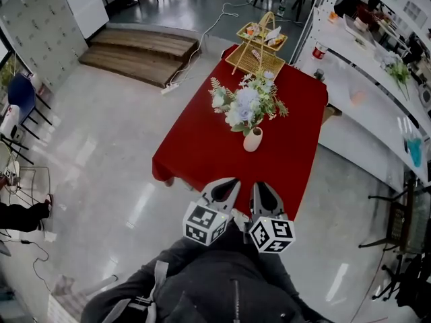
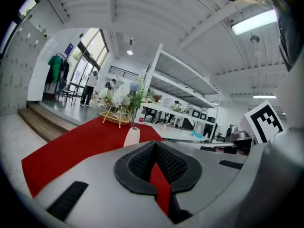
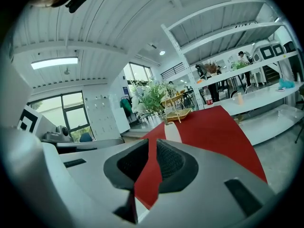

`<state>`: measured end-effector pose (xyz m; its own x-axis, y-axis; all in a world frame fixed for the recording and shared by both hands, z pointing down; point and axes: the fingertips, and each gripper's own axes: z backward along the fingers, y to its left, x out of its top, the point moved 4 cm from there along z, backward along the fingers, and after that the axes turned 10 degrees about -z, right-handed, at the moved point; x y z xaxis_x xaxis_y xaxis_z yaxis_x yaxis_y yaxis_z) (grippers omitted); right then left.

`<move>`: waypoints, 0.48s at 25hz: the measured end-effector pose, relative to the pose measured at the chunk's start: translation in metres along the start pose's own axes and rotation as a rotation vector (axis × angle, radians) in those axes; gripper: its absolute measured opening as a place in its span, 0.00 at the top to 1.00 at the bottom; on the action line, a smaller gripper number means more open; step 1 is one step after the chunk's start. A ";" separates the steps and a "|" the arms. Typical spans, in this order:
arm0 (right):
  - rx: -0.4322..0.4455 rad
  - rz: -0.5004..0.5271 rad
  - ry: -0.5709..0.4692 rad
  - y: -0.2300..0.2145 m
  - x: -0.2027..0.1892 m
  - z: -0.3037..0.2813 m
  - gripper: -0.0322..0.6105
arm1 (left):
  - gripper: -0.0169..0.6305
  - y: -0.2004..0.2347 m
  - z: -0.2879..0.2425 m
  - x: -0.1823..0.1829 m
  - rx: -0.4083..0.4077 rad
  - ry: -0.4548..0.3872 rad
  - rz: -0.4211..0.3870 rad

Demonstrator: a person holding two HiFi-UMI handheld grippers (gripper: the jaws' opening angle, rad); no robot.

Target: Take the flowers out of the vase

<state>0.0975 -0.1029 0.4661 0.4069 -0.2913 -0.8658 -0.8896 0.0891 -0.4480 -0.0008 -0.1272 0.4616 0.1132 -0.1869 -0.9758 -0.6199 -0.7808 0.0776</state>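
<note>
Jacket (image 1: pixel 222 288): dark grey, zipped, 6 o'clock.
Left gripper (image 1: pixel 231 182): grey shell, black mesh pads (image 2: pixel 173 164).
Right gripper (image 1: pixel 260 187): same.
Marker cubes (image 1: pixel 205 223): white, black squares.

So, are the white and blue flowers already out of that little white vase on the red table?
No, the bunch of white and blue flowers stands in the small white vase on the red tablecloth.

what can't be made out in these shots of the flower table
- Stems of the pale flowers inside the small white ceramic vase: hidden by its opaque wall, every view.
- Vase foot: cut off by the left gripper's grey body in the left gripper view, by the right gripper's in the right gripper view.
- Contents of the two-tier woven wicker basket: too small in every view.
- Tabletop: covered by the red tablecloth, head view.
</note>
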 end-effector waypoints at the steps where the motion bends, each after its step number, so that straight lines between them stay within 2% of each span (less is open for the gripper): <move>1: 0.008 0.006 0.001 -0.002 0.003 -0.007 0.93 | 0.96 0.005 -0.006 0.001 0.004 0.000 -0.001; 10: 0.095 0.096 -0.020 -0.017 0.039 -0.059 0.91 | 0.96 0.038 -0.043 0.011 0.045 -0.003 -0.002; 12: 0.122 0.106 -0.002 -0.020 0.044 -0.073 0.81 | 0.96 0.048 -0.050 0.010 0.060 0.001 0.007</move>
<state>0.1183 -0.1869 0.4527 0.3127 -0.2723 -0.9100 -0.8956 0.2347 -0.3780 0.0098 -0.1966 0.4655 0.1098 -0.1926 -0.9751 -0.6659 -0.7426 0.0717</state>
